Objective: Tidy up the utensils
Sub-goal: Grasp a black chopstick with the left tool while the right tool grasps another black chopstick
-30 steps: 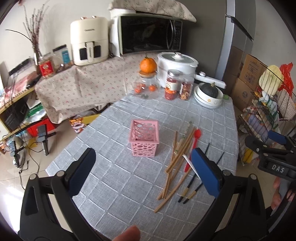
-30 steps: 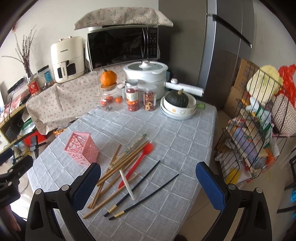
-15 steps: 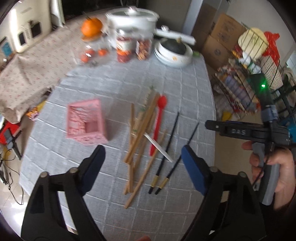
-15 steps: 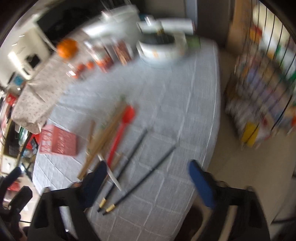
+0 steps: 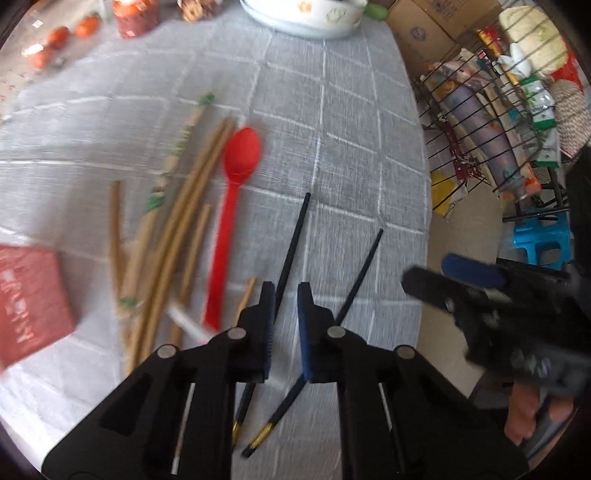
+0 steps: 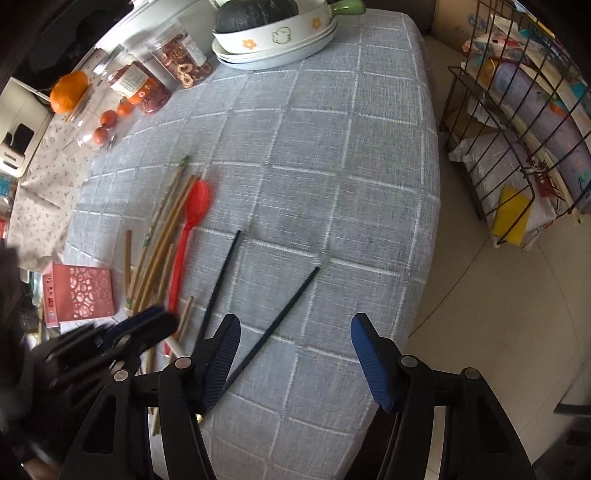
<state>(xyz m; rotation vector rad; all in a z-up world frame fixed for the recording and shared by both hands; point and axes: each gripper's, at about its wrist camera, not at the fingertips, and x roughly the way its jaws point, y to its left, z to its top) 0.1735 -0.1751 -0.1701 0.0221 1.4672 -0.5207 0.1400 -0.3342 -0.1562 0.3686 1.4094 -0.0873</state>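
Both grippers have come down close over the table since the earlier frames, and the appliances at the back are gone from view.

In the left wrist view the left gripper [image 5: 282, 295] has its jaws closing to a narrow gap. The left black chopstick [image 5: 291, 243] runs under the left pad at 11 o'clock from the gap, and the second black chopstick [image 5: 360, 269] passes under the right pad at 2 o'clock. Nothing sits plainly between the pads, and they press on nothing that I can see.

In the right wrist view the right gripper [image 6: 295, 343] has its jaws closing but they stand well apart. The second black chopstick [image 6: 288, 306] lies between them, close to the left pad and, as far as I can see, not pressed by it.

At 10 o'clock from the left gripper lies the red spoon [image 5: 229, 206], and beside it at 9 to 10 o'clock the bundle of wooden chopsticks [image 5: 177, 221]. A white stick [image 5: 186, 321] lies across their near ends. The pink basket [image 5: 29, 302] stands at 9 o'clock, near the edge of the grey checked tablecloth [image 5: 332, 110].

At 12 o'clock, at the far end of the table, is the flowered bowl [image 6: 280, 33] with a dark pumpkin [image 6: 255, 13] in it. At 3 o'clock, off the table, stands a wire rack [image 6: 517, 129].
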